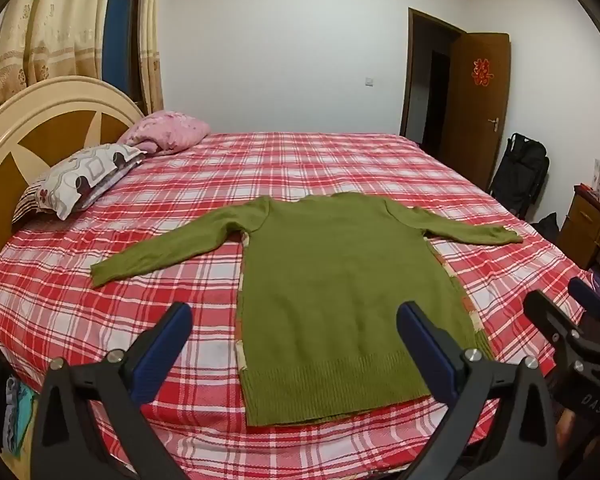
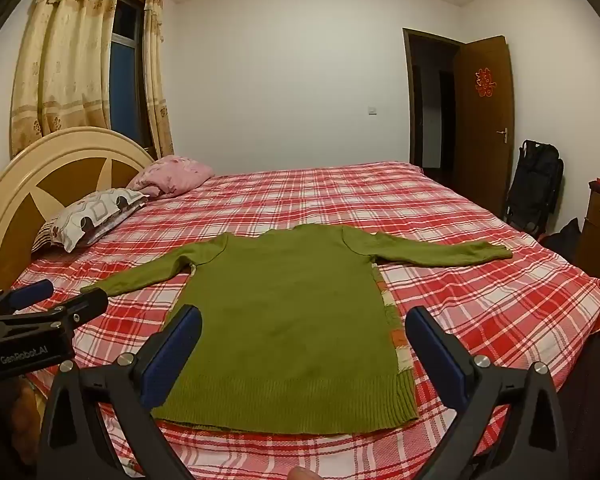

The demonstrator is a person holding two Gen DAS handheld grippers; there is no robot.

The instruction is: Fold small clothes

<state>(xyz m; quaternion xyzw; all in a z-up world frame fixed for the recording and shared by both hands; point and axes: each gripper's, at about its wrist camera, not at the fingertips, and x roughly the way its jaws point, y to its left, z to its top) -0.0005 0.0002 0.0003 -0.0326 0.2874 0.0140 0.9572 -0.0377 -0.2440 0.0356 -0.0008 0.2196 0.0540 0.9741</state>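
Note:
A green knit sweater [image 1: 332,280] lies flat on the red plaid bed [image 1: 140,320], back up, both sleeves spread out, hem toward me. It also shows in the right wrist view [image 2: 284,320]. My left gripper [image 1: 294,316] is open and empty, hovering above the hem's left part. My right gripper [image 2: 304,320] is open and empty, hovering above the hem's right part. The right gripper also shows at the right edge of the left wrist view [image 1: 560,300]; the left gripper shows at the left edge of the right wrist view [image 2: 48,300].
Two pillows [image 1: 88,176] lie by the headboard [image 1: 40,120] at the left. A wooden cabinet [image 1: 596,224] and a black bag [image 1: 520,176] stand beyond the bed's right side, near an open door [image 1: 480,92].

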